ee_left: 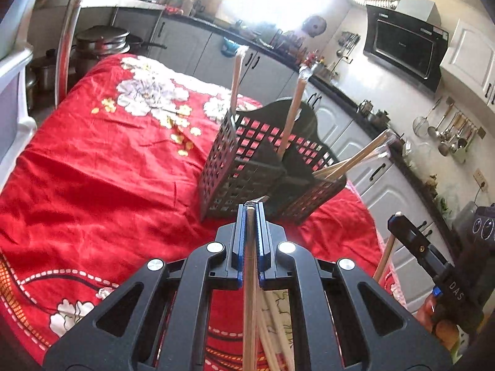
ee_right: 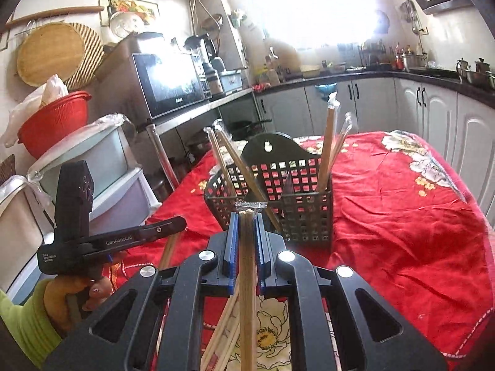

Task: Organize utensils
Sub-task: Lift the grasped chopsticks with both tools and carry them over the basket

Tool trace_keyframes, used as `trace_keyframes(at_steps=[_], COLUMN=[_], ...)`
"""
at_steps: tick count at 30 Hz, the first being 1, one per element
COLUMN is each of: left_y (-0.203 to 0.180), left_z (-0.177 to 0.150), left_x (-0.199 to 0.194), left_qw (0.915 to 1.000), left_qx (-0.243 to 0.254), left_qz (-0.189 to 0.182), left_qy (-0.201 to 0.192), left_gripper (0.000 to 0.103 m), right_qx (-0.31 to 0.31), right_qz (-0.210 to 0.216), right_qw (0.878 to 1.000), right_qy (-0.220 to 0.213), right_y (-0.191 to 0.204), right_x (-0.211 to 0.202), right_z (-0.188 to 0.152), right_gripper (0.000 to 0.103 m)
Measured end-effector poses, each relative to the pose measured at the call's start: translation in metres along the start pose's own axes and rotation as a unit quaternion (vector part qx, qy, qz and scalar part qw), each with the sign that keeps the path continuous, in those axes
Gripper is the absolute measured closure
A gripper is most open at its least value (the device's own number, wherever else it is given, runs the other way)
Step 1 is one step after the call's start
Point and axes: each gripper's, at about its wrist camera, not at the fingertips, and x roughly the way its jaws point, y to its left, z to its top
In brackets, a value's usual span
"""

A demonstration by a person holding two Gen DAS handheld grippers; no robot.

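Both grippers, left gripper (ee_left: 251,208) and right gripper (ee_right: 246,215), clench wrapped chopsticks (ee_left: 249,266) between jaws.

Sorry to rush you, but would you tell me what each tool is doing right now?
Left tool: shut on a wrapped pair of chopsticks.
Right tool: shut on another wrapped pair of chopsticks, near the black basket.
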Motion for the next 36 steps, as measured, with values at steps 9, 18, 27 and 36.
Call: trace_keyframes(at_steps=[9,18,27,36], left_y=[-0.012,-0.026,-0.041,-0.05], left_z=[0.012,0.024,0.046,0.077], left_x=[-0.011,-0.015,-0.029,-0.033], left_qw=[0.9995,0.9987,0.996,0.9913], left_qx=[0.005,0.018,0.028,0.036], left_qz=[-0.005,-0.01,-0.02,-0.014], left_qy=[-0.031,-0.046,-0.082,-0.126], left_gripper=[0.1,0.1,0.1,0.1], right_qx=[0.002,0.006,0.005,-0.012], right_qz=[-0.005,-0.008,-0.008,-0.006], right_qw=[0.999,0.999,0.997,0.995], right_qy=[-0.035,-0.049,-0.074,-0.102], right_y=[-0.002,-0.009,-0.011,-0.005], right_x=[-0.023,-0.034,-0.048,-0.054], right_z=[0.005,0.008,0.025,0.042], right_gripper=[0.095,0.097,0.097,0.097])
